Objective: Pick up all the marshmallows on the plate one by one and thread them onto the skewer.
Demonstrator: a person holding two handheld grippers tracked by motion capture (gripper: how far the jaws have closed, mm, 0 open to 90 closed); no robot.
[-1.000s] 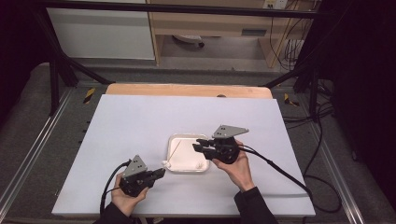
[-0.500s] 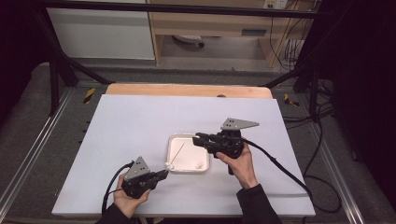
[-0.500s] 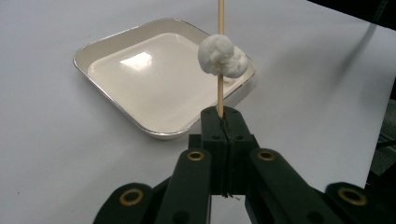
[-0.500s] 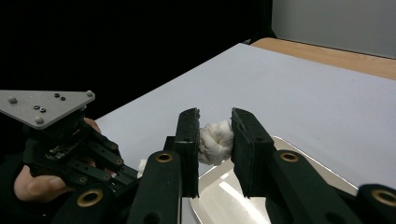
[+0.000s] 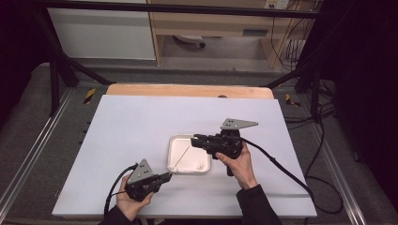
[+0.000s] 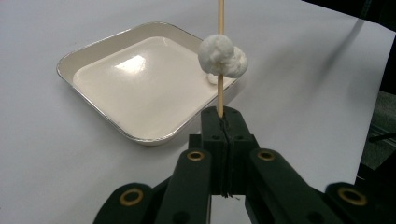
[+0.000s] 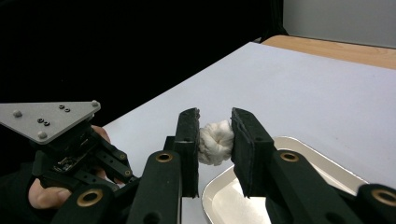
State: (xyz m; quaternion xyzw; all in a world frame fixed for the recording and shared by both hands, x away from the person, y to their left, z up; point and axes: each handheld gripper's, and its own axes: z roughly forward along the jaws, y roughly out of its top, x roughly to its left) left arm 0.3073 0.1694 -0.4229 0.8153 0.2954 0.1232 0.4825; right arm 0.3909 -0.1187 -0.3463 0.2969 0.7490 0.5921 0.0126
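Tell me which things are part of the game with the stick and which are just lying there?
Part of the job:
- stick, clamped in the left gripper
- puff threaded on it
- second puff, pinched in the right gripper
- tray
- third puff in the tray

Just lying about:
- wooden board behind the white table
- cables beside it

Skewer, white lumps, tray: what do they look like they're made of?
Skewer: thin pale wood or bamboo, matte, straight round stick, clamped in the left gripper.
White lump on the skewer: soft, puffy, creased, likely marshmallow or cotton.
Second lump in the right gripper: same look, bulging slightly between the pads.
Tray: glossy cream inside, silvery rim, probably enamelled or coated metal.
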